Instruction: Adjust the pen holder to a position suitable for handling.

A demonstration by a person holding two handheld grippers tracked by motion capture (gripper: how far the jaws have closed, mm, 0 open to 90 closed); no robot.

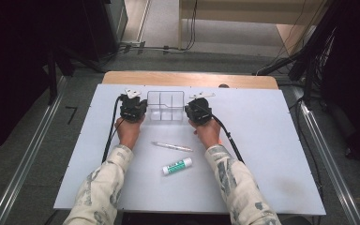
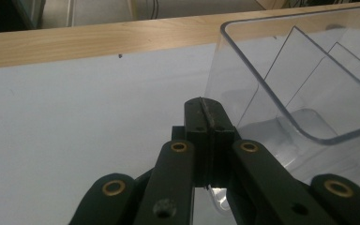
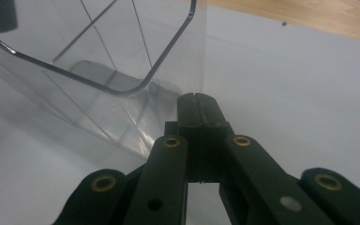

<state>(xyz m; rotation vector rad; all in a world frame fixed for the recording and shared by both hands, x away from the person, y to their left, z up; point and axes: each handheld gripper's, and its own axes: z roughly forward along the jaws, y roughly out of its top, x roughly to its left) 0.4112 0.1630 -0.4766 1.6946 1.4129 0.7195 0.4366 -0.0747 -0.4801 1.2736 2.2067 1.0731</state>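
1. The work in hand concerns a clear plastic organiser tray (image 1: 166, 106) with inner dividers. It stands upright on the white bench (image 1: 272, 154), toward the far edge and about midway across.

2. The left gripper (image 1: 140, 108) sits just beside the tray's left end. In the left gripper view its fingers (image 2: 201, 123) are pressed fully together with nothing between them, and the tray wall (image 2: 243, 84) stands just to their right. Whether the fingertips touch the wall cannot be told.

3. The right gripper (image 1: 191, 109) mirrors this at the tray's right end. In the right gripper view its fingers (image 3: 196, 117) are likewise fully closed and empty, with the tray's corner (image 3: 168, 70) just to their left.

4. Judgement: with both pairs of fingers closed flat and set at opposite ends, the tray appears to be bracketed so that it can be nudged, squared up or steadied by pushing, not lifted. Closed fingers give a firm blunt face for that purpose.

5. A pen (image 1: 171, 146) and a glue stick (image 1: 177, 166) lie loose on the bench nearer the person, well apart from the tray and between the forearms. Judgement: they are the likely contents for the compartments, and the tray is being positioned first.

6. Risk noted: the light tray could skid or twist if one side pushes harder.
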